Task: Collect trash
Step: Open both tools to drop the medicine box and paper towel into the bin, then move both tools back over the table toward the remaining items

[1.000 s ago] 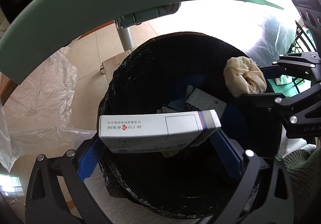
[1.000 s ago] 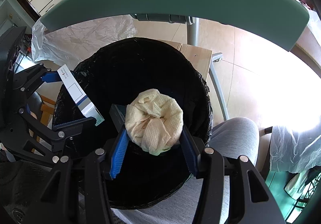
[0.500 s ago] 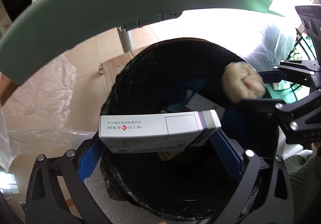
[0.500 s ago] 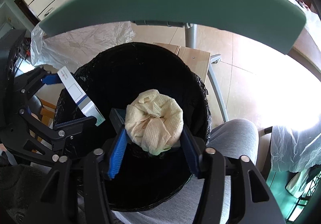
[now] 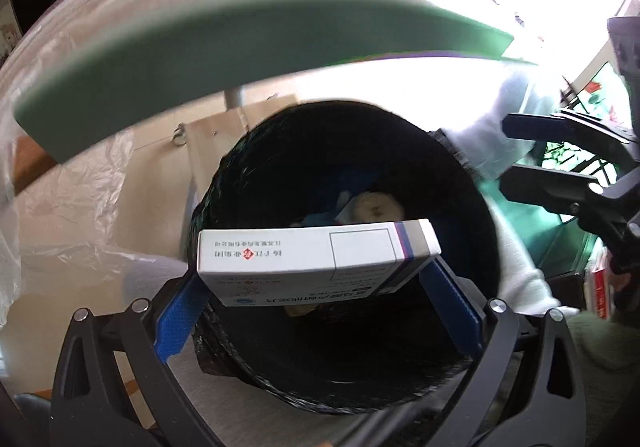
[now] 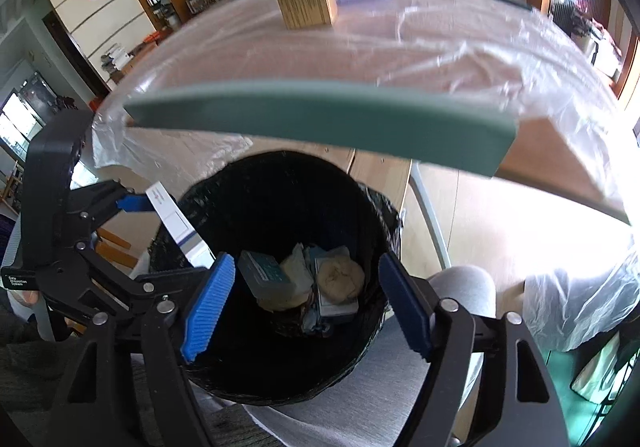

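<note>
Release is the step in hand: the left gripper is clenched end to end on the white medicine box, held level directly over the mouth of the black-lined bin, so spreading those jaws evenly should let the box fall flat instead of tipping toward one pad. The right gripper has nothing between its blue pads; its jaws are opening, and the crumpled paper wad lies at the bottom of the bin, straight below them, among other cartons and scraps. Room matters mostly above and ahead: the green edge of the bench overhangs just beyond both sets of jaws, so any lift should, I judge, come back toward the person before rising. The two grippers are close side by side, the box's end near the right gripper's left finger; a grey-clad knee sits just right of the bin.
</note>
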Demonstrator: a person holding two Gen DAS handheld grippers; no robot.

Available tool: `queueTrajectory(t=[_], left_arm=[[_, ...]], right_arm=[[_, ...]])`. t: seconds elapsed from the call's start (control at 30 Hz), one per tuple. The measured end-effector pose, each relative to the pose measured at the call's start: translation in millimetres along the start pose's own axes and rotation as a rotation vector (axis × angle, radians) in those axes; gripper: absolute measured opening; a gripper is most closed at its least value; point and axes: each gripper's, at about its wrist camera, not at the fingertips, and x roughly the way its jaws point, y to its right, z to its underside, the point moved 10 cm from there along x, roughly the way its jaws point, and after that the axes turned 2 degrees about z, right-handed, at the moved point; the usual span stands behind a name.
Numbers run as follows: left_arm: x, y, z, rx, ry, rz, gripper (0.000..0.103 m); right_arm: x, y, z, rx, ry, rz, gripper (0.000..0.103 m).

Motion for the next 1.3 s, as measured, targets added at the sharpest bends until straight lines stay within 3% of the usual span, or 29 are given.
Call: queueTrajectory(t=[0.37,0.47,0.5,0.53,0.7,0.87,1.03,1.17,1.3], left_arm=[[-28.7,11.8,-25.6,0.071,0.087,-0.090,0.101],[-28.5,6.5,-27.4,0.129,0.152,-0.224,0.101],[-21.0,9.3,-22.5,0.176,0.130,-0.251,0.101],[-14.8,17.4,-17.5,0.214,0.107,-0.225,0.101],[-13.7,30.8,-17.5,0.210,0.107,-0.142,0.101],[-14.0,27.4,-17.1,0.088,0.071,-0.026,0.101],[-57.9,35.0,-37.7,0.129,0.186,-0.056,0.101],[-101.9,39.3,-75.1,0.129,0.309,-0.057,0.101],[-95.9,23.2,-122.7,0.082,0.305,-0.145,0.101]], right_arm=[[-31.3,-6.2,-29.4,-0.024,0.095,-0.012,0.080],[-33.1,-5.8,-37.2,-0.014,0.107,-0.028,0.080],[-32.7,-4.0,-38.3,-0.008,0.107,-0.030,0.080],[-32.0,-5.1,-39.2,-0.003,0.107,-0.034,0.080],[-30.8,-6.0,-41.1,0.005,0.102,-0.039,0.080],[-34.6,-2.9,-52.4,0.021,0.123,-0.043,0.080],[-58.1,4.8,-86.9,0.011,0.202,-0.037,0.082],[-67.1,26.9,-133.9,-0.012,0.269,0.046,0.087],[-42.9,57.7,-189.5,-0.010,0.240,0.104,0.087]])
